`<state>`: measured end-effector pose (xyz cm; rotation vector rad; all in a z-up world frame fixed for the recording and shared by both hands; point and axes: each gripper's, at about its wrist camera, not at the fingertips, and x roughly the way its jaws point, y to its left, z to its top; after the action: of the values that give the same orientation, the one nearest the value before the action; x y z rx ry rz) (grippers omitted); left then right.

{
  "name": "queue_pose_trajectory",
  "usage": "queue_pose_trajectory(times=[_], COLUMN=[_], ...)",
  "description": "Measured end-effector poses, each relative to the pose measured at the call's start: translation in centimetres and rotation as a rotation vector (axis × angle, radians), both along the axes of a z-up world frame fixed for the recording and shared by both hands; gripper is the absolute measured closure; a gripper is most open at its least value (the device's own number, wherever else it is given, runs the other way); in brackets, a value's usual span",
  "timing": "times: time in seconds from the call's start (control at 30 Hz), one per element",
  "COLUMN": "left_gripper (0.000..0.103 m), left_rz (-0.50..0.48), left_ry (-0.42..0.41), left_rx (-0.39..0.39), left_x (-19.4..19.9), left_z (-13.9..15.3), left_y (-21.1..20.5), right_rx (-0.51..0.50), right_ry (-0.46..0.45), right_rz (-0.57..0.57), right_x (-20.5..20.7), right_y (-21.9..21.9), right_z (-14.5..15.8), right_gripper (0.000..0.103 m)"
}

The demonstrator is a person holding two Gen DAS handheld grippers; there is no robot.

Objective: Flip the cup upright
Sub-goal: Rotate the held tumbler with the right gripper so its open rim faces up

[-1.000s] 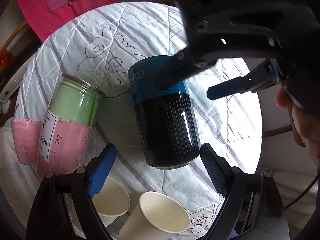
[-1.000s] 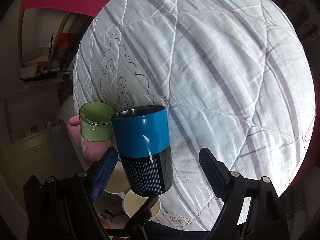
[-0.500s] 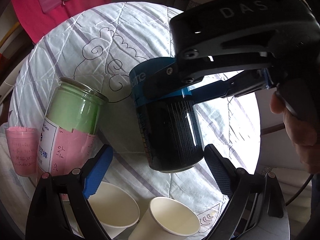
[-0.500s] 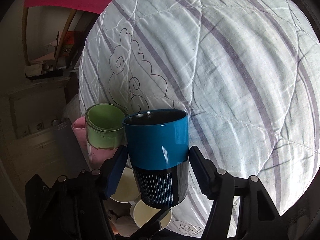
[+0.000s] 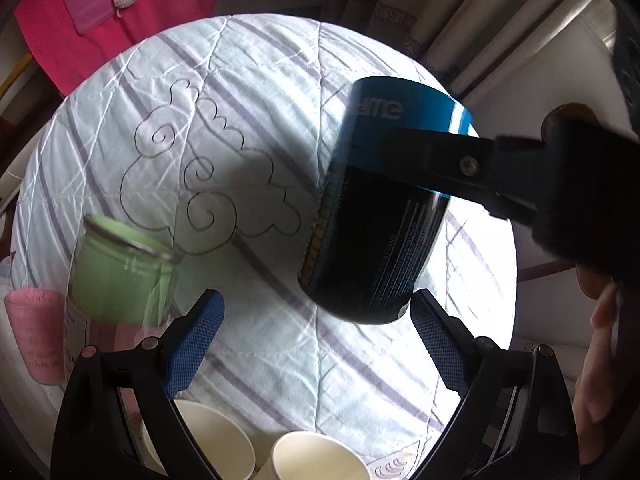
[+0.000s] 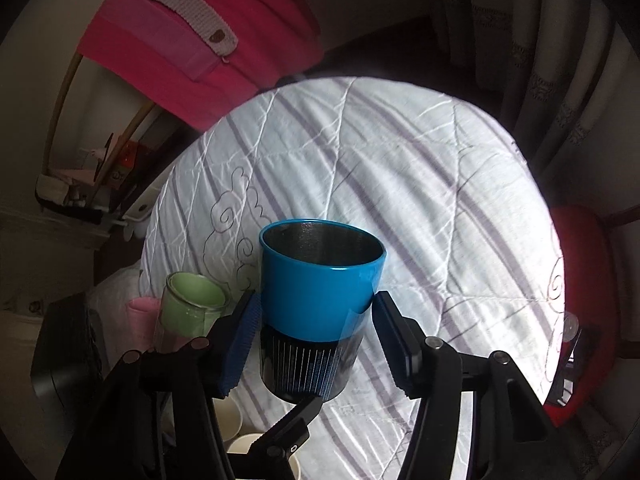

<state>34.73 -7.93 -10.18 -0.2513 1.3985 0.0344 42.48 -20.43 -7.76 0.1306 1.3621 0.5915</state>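
The cup is a blue-and-black tumbler (image 6: 320, 304) with its mouth facing up. My right gripper (image 6: 316, 340) is shut on it, one blue pad on each side at the colour line. In the left wrist view the cup (image 5: 372, 220) hangs tilted above the round striped tablecloth (image 5: 248, 92), with a right gripper finger across its blue band. My left gripper (image 5: 316, 340) is open and empty, just below the cup's base, not touching it.
A green-and-pink glass jar (image 5: 120, 276) and a pink cup (image 5: 36, 336) stand at the table's left edge. Two white paper cups (image 5: 316, 456) stand at the near edge between my left fingers. A pink garment (image 6: 188, 40) hangs behind; a red chair (image 6: 580, 320) stands right.
My right gripper closed onto the cup, lifted it off the table and carried it right. My left gripper let the cup go, opened and drew back.
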Motion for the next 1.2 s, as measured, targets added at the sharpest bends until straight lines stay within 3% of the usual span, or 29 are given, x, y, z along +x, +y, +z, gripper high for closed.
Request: queue_pose_trajectory(times=[0.1, 0.13, 0.3, 0.4, 0.63, 0.77, 1.07, 1.2], left_gripper=[0.005, 0.005, 0.005, 0.005, 0.005, 0.005, 0.005, 0.005], left_rz=[-0.005, -0.003, -0.007, -0.025, -0.014, -0.025, -0.02, -0.009], left_ry=[-0.002, -0.015, 0.002, 0.027, 0.023, 0.011, 0.009, 0.007], left_rx=[0.013, 0.025, 0.019, 0.025, 0.021, 0.019, 0.028, 0.029], left_x=[1.3, 1.7, 3.1, 3.2, 2.4, 1.7, 0.9, 0.7], left_z=[-0.3, -0.2, -0.6, -1.2, -1.2, -0.6, -0.6, -0.5], left_y=[-0.1, 0.0, 0.3, -0.1, 0.2, 1.0, 2.8, 4.0], right_rx=[-0.028, -0.054, -0.07, -0.027, 0.119, 0.189, 0.268, 0.235], right_ry=[-0.097, -0.136, -0.182, -0.116, 0.237, 0.36, 0.394, 0.304], right_rz=[-0.033, -0.039, -0.053, -0.067, -0.273, -0.339, -0.33, -0.297], right_x=[0.0, 0.0, 0.2, 0.4, 2.3, 3.1, 3.7, 3.2], right_y=[-0.7, -0.8, -1.1, -1.1, -3.3, -3.1, -2.2, -1.4], right_z=[0.4, 0.5, -0.1, -0.6, -3.7, -5.6, -7.8, -6.8], right_gripper=[0.052, 0.068, 0.07, 0.068, 0.046, 0.044, 0.037, 0.036])
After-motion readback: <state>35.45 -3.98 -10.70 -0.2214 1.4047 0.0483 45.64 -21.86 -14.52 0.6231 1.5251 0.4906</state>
